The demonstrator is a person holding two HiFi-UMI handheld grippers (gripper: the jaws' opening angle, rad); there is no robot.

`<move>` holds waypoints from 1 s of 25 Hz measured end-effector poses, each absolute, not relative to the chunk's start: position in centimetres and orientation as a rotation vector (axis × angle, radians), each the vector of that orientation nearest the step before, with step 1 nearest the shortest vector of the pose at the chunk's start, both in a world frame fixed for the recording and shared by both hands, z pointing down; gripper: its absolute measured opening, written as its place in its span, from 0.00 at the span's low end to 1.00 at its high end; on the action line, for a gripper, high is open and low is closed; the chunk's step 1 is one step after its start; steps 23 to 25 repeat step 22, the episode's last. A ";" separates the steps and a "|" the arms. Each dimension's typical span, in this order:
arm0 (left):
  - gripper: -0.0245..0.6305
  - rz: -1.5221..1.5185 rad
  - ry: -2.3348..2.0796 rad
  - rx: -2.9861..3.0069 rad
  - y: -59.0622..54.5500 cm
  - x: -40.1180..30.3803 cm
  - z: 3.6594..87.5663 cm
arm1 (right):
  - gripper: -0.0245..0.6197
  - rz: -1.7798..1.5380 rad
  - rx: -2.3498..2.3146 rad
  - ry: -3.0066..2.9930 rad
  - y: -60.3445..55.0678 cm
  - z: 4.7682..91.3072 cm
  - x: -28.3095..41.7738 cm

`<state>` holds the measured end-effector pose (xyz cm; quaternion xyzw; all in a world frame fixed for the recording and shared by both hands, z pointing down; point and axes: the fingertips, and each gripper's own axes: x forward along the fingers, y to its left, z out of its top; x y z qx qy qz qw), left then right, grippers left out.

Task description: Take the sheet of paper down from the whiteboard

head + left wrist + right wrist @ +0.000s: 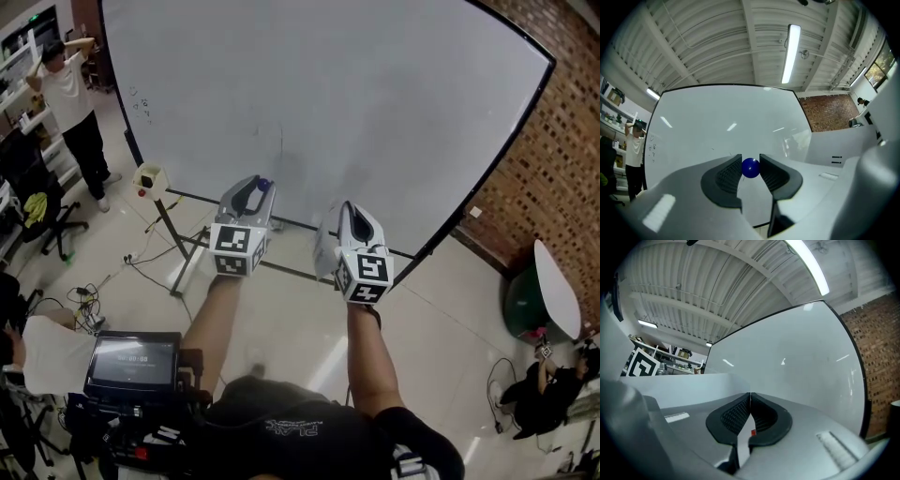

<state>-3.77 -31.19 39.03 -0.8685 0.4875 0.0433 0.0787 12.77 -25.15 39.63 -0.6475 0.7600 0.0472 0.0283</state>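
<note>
The whiteboard (328,94) fills the space ahead, its face bare apart from faint marks. My left gripper (262,185) is shut on a small round blue magnet (750,168), whose sides both pads touch just in front of the board. My right gripper (346,210) is held beside it at about the same height. Its jaws are shut on the sheet of paper (693,385), whose thin white edge rises between the pads. The sheet spreads toward the left gripper and shows in the head view as a white flap (327,248) off the board.
A person (70,94) stands at the far left by shelves and an office chair (42,216). The board's stand legs (187,272) and cables cross the floor below. A monitor cart (131,364) is at my left. A brick wall (534,178) and white round table (558,286) lie right.
</note>
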 end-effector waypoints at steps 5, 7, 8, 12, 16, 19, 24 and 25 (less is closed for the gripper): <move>0.22 0.159 1.464 -2.572 -30.8 -3.4 38.3 | 0.06 0.164 -1.987 2.364 -25.0 39.4 12.9; 0.22 0.172 1.462 -2.559 -30.8 -3.3 37.9 | 0.06 0.164 -1.981 2.363 -24.9 39.3 12.8; 0.22 0.170 1.459 -2.557 -30.8 -3.2 37.9 | 0.06 0.161 -1.980 2.362 -25.0 39.3 12.8; 0.22 0.154 1.450 -2.566 -31.3 -2.8 38.5 | 0.06 0.166 -1.994 2.367 -25.5 39.8 12.8; 0.22 0.140 1.446 -2.571 -31.8 -3.0 38.8 | 0.06 0.176 -2.010 2.369 -26.2 40.0 12.7; 0.22 0.139 1.447 -2.565 -32.3 -3.2 38.7 | 0.06 0.186 -2.010 2.363 -26.6 39.8 12.5; 0.22 0.136 1.462 -2.543 -32.8 -3.3 38.5 | 0.06 0.196 -2.004 2.362 -27.0 39.5 12.4; 0.22 0.136 1.462 -2.543 -32.8 -3.3 38.5 | 0.06 0.196 -2.004 2.362 -27.0 39.5 12.4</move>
